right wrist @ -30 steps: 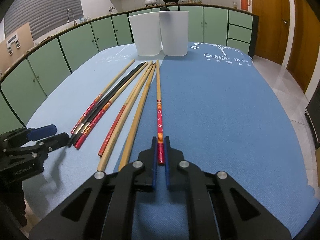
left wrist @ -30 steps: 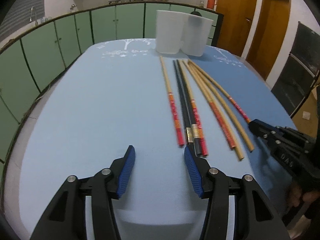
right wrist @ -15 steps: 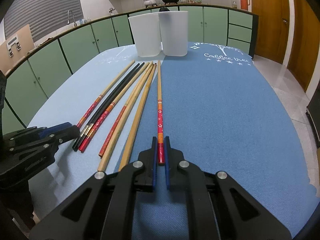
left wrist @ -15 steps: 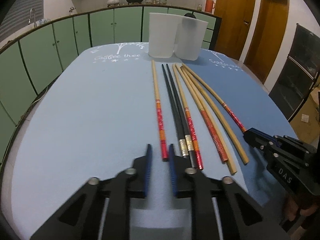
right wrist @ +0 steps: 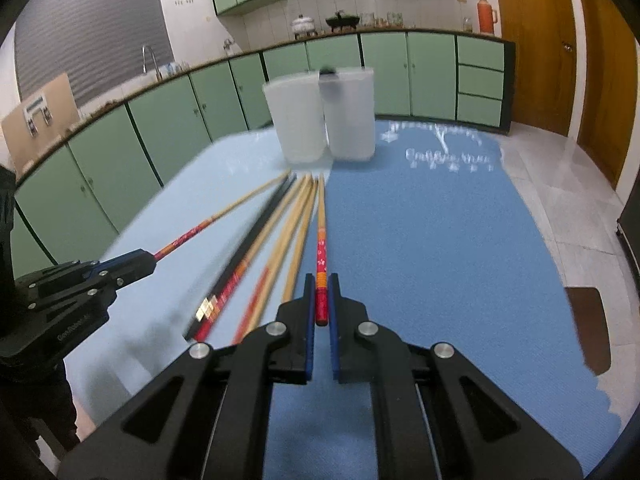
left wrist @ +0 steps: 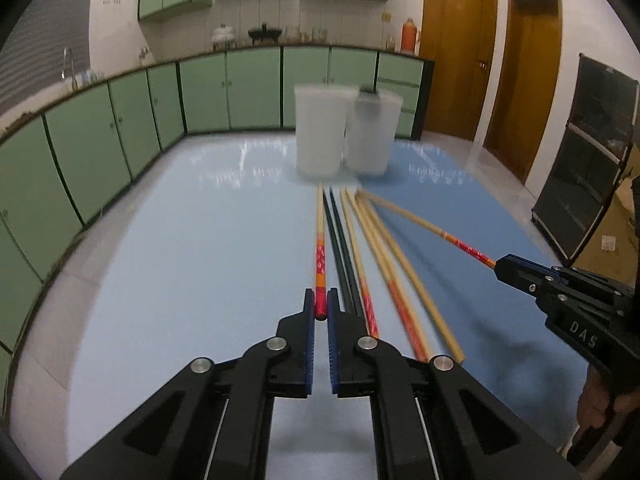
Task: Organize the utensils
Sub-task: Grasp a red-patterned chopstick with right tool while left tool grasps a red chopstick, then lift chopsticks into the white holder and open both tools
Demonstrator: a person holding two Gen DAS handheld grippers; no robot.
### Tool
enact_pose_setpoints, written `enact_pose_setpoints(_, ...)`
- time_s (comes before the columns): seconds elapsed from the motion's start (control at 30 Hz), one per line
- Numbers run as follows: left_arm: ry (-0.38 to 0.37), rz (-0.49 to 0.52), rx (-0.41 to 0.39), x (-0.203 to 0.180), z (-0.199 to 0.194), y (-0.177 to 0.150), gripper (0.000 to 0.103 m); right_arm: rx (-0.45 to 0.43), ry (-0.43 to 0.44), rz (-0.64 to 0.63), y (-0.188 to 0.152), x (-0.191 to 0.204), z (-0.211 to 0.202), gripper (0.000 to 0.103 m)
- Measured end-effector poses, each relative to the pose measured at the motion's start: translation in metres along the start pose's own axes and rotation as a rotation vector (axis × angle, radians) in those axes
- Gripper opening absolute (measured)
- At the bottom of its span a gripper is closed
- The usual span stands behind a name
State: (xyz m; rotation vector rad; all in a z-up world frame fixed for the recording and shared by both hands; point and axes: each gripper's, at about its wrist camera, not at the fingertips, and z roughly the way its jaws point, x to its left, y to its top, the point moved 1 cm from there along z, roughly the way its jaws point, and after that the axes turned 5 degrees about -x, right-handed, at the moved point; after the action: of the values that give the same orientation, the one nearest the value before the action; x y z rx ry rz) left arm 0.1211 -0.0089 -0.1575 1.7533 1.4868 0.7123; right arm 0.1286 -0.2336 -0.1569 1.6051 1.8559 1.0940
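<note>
Left gripper clamped tight, jaws just closed onto the red-banded end of a chopstick — leftmost of the row, its pale shaft running ahead toward the containers; right gripper likewise pinched shut on the red end of another red-banded chopstick, rightmost of the row, seen from the left camera slanting up off the cloth to the black nose of that gripper; near ends of both held sticks raised, far tips down by the containers. Between the two, still flat on the bench: a black pair just right of the left-held stick, then pale wooden chopsticks with orange-red bands, fanned out and blurred. Beyond their far tips, two translucent white containers upright, side by side and touching, at the far end of the blue cloth covering the bench. Past the bench, green cabinets along the wall and brown doors to the right; part of a hand under the right tool at the frame edge.
</note>
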Motion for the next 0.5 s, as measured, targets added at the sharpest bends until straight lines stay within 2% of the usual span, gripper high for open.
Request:
enact_pose_setpoints(0.3, -0.020, 0.015, -0.177, 0.007, -0.040, 0.075, 0.006, -0.146, 0.017, -0.010, 0.077, -0.009, -0.040, 0.005)
enact_pose_setpoints(0.5, -0.043, 0.019, -0.260, 0.008, -0.050, 0.118, 0.006, -0.188, 0.023, -0.021, 0.128, -0.011, -0.048, 0.005)
